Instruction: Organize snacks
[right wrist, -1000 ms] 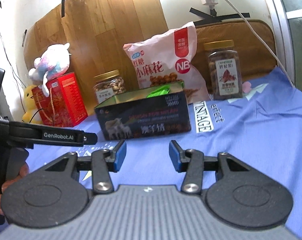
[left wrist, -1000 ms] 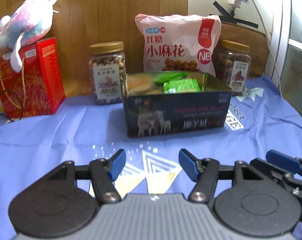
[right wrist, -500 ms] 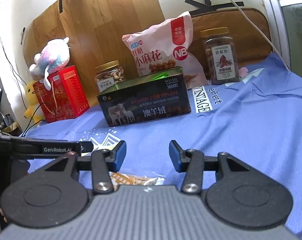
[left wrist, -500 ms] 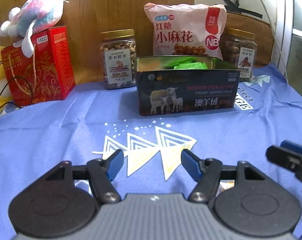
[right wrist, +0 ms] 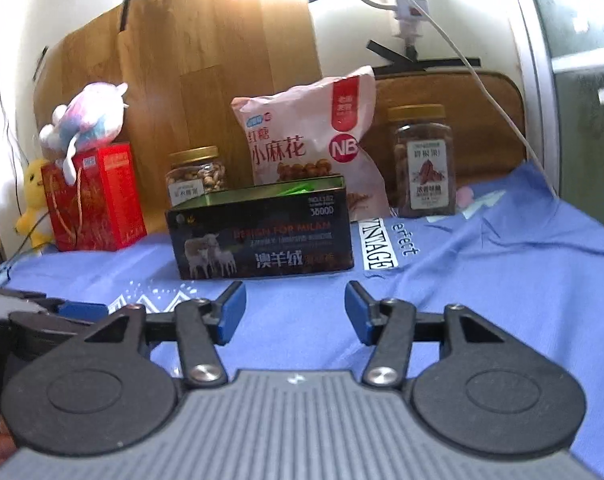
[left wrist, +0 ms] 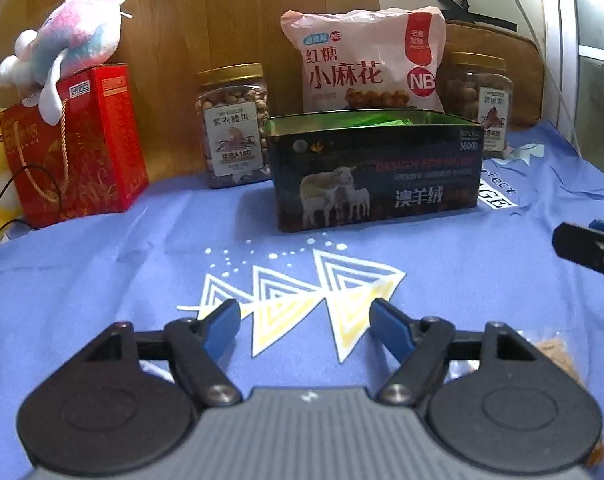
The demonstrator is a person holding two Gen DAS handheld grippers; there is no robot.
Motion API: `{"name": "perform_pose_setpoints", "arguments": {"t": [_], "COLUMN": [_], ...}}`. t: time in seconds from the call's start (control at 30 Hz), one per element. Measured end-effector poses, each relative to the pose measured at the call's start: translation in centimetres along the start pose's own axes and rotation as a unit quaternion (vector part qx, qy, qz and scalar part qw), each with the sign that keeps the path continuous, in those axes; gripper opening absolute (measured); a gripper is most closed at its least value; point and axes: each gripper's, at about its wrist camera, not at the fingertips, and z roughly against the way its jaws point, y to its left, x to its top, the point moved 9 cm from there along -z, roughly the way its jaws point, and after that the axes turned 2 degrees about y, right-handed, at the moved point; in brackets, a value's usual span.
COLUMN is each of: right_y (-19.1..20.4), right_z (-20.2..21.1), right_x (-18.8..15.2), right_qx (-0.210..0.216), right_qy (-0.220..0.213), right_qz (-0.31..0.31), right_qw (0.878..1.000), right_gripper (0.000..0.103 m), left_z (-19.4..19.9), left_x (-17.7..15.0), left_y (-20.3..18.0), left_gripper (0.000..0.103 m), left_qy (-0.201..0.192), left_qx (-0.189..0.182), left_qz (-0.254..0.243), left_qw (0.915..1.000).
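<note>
Both claws hang empty above the blue cloth (left wrist: 101,264), the left claw (left wrist: 305,330) and the right claw (right wrist: 294,312) each with fingers spread apart. Straight ahead of both stands the dark tin (left wrist: 376,170) holding green packets (left wrist: 382,121). A clear snack packet (left wrist: 558,354) lies on the cloth just right of the left claw's right finger.

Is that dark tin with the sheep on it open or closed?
Open. The tin has no lid on, and green packets show above its rim.
</note>
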Motion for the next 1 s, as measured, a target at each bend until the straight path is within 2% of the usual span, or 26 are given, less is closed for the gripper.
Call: {"name": "perform_pose_setpoints", "arguments": {"t": [0.13,0.23,0.43,0.77,1.0], "right_y": [-0.66,-0.65,-0.83,-0.69,-0.59], "right_z": [0.13,0.18,0.28,0.28,0.08], "right_x": [0.00,0.04,0.09,0.14,0.10], "right_qx": [0.002,0.006,0.011,0.017,0.021], "right_qy": [-0.001,-0.003,-0.005,-0.004,0.001], "right_qz": [-0.024,-0.028,-0.037,-0.034,-0.034], "right_qw": [1.000,1.000,0.999,0.999,0.999], "right_gripper": [0.059,0.062,0.063,0.063,0.064], "left_z": [-0.01,0.07,0.10,0.60,0.39], "left_x": [-0.14,-0.22,-0.10,-0.02,-0.12], "left_y": [-0.02,-0.06,-0.09,0.27,0.31], "left_gripper": [0.073,0.074,0.076,0.078,0.078], "left_qy": [0.005,0.004,-0.005,-0.018,-0.010], "left_qx": [0.006,0.012,0.015,0.002,0.004], "left_qz": [0.000,-0.003,-0.011,0.004,0.009], "left_qw": [1.0000,0.9999,0.9998,0.9998,0.9999]}}
